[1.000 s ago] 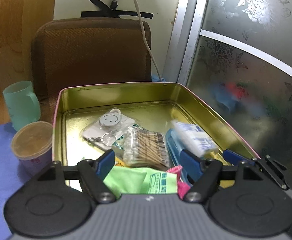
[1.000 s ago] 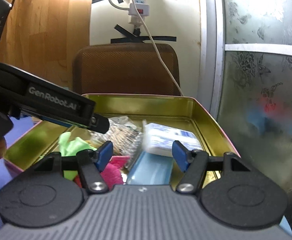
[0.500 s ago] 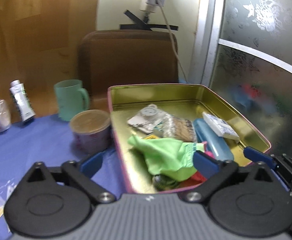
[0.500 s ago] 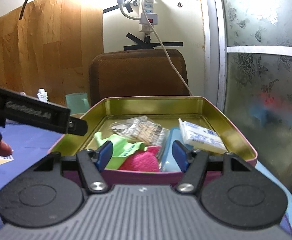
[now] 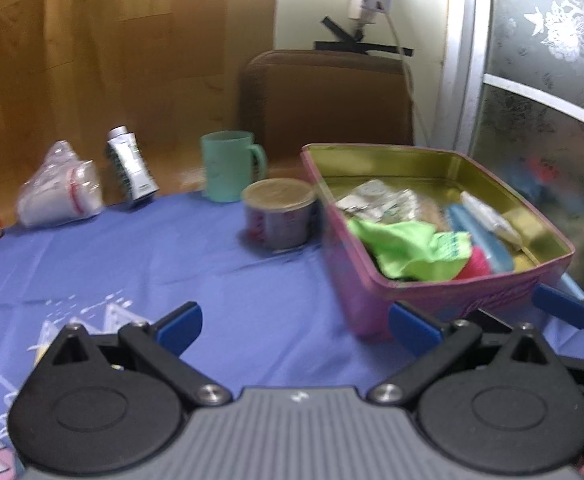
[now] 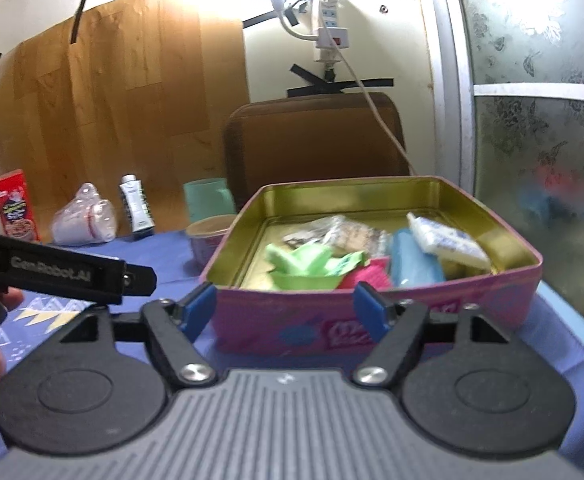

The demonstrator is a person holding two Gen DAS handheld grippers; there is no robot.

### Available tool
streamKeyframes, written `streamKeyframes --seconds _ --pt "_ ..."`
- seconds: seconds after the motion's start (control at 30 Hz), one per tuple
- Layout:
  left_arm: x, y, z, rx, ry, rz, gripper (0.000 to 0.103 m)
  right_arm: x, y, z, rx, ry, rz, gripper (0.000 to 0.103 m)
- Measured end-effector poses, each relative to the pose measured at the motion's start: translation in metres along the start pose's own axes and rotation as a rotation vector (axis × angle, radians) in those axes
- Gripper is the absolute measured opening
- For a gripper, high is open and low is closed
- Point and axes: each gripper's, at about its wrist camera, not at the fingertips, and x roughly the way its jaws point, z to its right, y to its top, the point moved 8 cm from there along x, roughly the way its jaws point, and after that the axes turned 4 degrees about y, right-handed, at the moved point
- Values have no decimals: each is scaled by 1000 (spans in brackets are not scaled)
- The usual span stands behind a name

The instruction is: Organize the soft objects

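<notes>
The crumpled lime-green soft cloth (image 6: 312, 264) lies inside the pink rectangular tin with a gold interior (image 6: 372, 320), beside a bright pink fuzzy bundle (image 6: 366, 276) and a pale blue pouch (image 6: 412, 264). My right gripper (image 6: 288, 310) hangs before the tin's near wall, jaws opening, nothing between them. My left gripper (image 5: 292, 322) is spread wide and empty left of the tin, above the blue tablecloth (image 5: 172, 256).

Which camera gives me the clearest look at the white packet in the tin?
The right wrist view: the white packet sits sharp there, its blue print visible, leaning on the tin's right wall. The left wrist view shows it blurred and foreshortened behind the blue case.
</notes>
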Motion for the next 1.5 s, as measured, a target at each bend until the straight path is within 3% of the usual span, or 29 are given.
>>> streamKeyframes --seconds 0.4,0.83,1.5 --pt "3 -38 -44 -46 101 -41 103 1 -25 -25 85 58 -82 85" --pt "7 -46 -38 25 158 -47 103 3 -33 -20 151 69 -101 86" --pt "10 -49 -29 66 142 -46 103 5 -36 -14 178 63 -105 87"
